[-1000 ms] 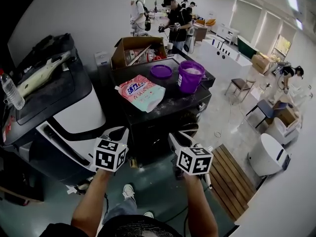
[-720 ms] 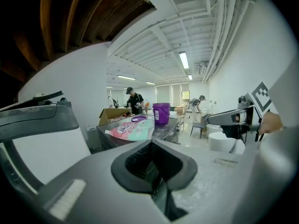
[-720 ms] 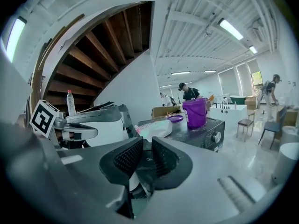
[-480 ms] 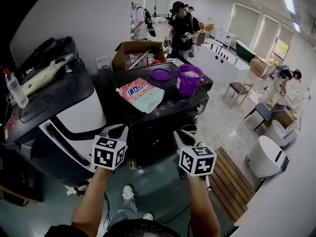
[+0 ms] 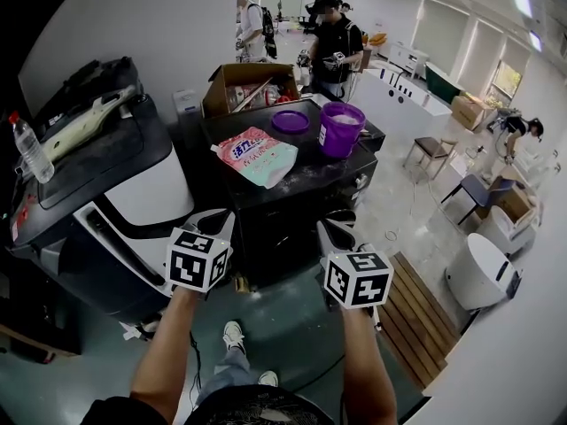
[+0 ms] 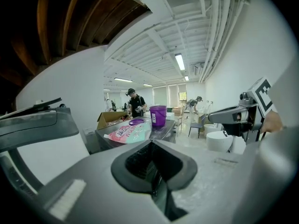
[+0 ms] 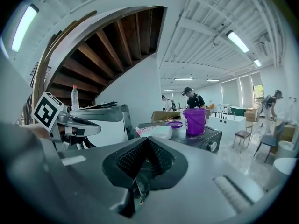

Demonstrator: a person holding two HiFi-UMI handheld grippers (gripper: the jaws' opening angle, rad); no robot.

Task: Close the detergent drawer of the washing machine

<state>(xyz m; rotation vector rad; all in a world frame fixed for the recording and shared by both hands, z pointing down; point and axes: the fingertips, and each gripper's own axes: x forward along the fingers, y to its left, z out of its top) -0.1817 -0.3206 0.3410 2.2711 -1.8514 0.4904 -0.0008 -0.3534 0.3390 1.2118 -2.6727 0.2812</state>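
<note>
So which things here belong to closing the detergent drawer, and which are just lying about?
Job in hand: washing machine; left tongs and right tongs, both shut and empty. I cannot make out the drawer itself.

Lying about: detergent bag, purple lid and purple bucket on the machine's top; cardboard box behind; water bottle at left.

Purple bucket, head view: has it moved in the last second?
No. The purple bucket sits just right of the purple lid with the same gap as before; only the head camera shifted.
</note>
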